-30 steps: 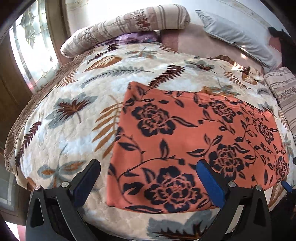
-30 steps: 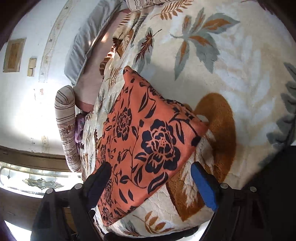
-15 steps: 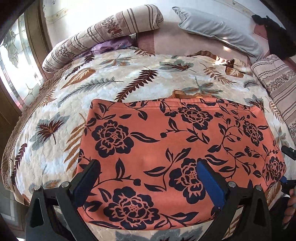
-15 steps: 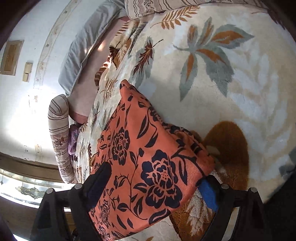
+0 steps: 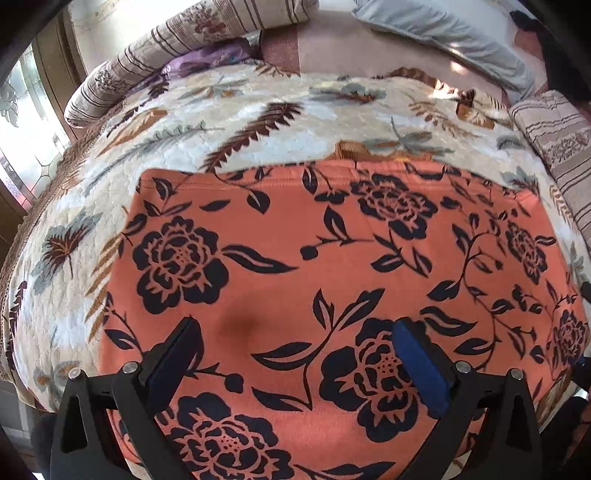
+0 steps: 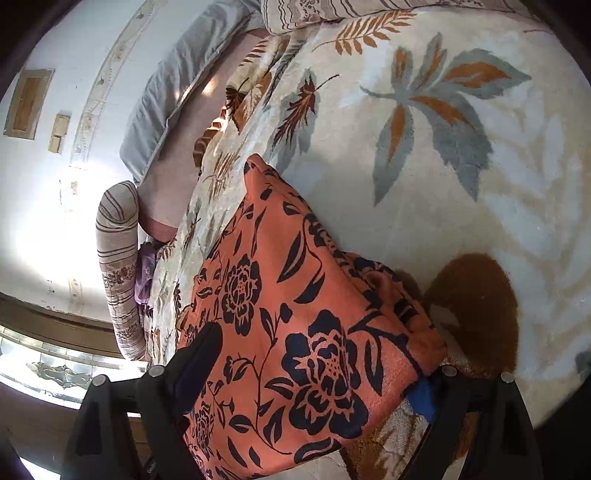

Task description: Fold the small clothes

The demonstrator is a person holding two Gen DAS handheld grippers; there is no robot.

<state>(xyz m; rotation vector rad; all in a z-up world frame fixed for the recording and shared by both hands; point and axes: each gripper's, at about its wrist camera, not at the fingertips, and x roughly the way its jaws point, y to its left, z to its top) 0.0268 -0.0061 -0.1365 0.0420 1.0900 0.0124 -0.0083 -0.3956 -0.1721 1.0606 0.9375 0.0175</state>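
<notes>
Orange fabric printed with black roses and leaves, a small folded garment (image 5: 325, 266), lies flat on a bed near its front edge, on a cream quilted bedspread (image 5: 258, 122) patterned with grey and brown leaves. The left gripper (image 5: 295, 354) hangs over the garment's near half, jaws spread wide with cloth showing between the blue pads and nothing held. The right gripper (image 6: 317, 373) straddles the garment's right-hand corner (image 6: 369, 332): jaws wide apart, one finger over the cloth, the other's blue pad (image 6: 423, 397) partly hidden under the cloth's edge. Striped bolsters (image 5: 177, 44) and a grey pillow (image 5: 443, 33) lie at the bed's far side.
</notes>
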